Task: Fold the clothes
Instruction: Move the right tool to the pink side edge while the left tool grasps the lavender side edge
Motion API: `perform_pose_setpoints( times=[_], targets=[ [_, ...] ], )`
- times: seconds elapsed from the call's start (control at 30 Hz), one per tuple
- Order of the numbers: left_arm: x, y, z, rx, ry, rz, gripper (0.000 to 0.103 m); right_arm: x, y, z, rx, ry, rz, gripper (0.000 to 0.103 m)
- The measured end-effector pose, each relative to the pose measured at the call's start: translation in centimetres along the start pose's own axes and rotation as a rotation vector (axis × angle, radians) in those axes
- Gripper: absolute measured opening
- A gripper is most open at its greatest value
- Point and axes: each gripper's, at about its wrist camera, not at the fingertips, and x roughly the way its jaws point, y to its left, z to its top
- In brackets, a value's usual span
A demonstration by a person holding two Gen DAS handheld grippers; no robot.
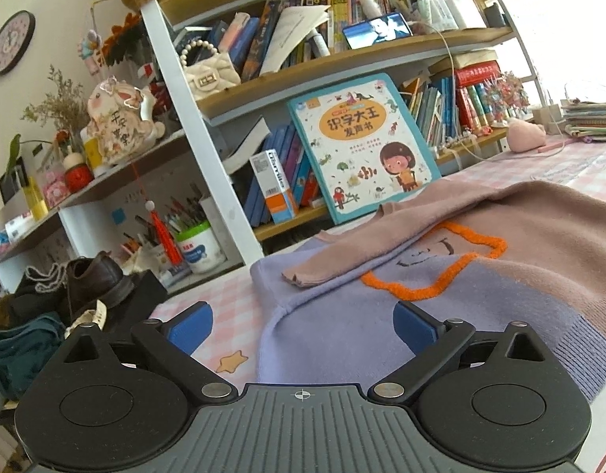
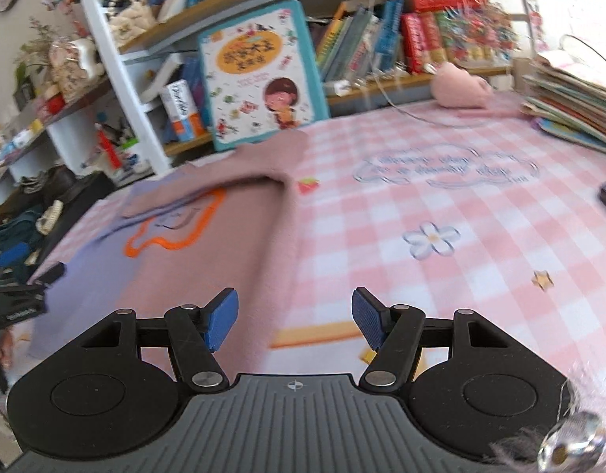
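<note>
Here the sweater (image 1: 480, 276) lies spread on the pink-and-white checked tablecloth (image 2: 441, 205), just in front of the bookshelf (image 1: 342, 63). Its knit is dusty pink across the upper part and lavender below, with a ribbed lavender hem at the near edge and a fuzzy orange outline (image 1: 433, 268) stitched on the chest around a small dark embroidered face. One pink sleeve (image 1: 342, 260) is folded across the front, its cuff resting on the lavender part. The left gripper (image 1: 303, 327) hovers over the lavender corner with its blue-padded jaws spread wide and nothing between them; the right gripper (image 2: 295, 319) is likewise wide apart and empty, over the sweater's other edge where it meets the cloth. Propped against the shelf behind the sweater stands a children's book (image 1: 362, 146) whose cover reads "识字大王 发声书" beside a cartoon girl. A rabbit figurine (image 1: 118, 126) on the side shelf bears painted characters, of which "平安" can be read. The tablecloth carries a cloud-framed line of cursive writing (image 2: 445, 169), too blurred to read.
</note>
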Motion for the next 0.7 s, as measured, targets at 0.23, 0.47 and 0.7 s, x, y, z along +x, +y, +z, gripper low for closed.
perform_pose_setpoints(
  times=[0.23, 0.47, 0.7],
  targets=[
    [-0.2, 1.3, -0.2, -0.080, -0.005, 0.032, 0.101, -0.1, -0.8, -0.7, 0.048, 0.007, 0.019, 0.061],
    [-0.1, 2.7, -0.5, -0.160, 0.004, 0.050, 0.101, 0.2, -0.4, -1.0, 0.070, 0.018, 0.054, 0.060],
    [0.1, 3.4, -0.7, -0.206, 0.013, 0.051, 0.103, 0.5, 0.3, -1.0, 0.060, 0.027, 0.074, 0.059]
  ],
)
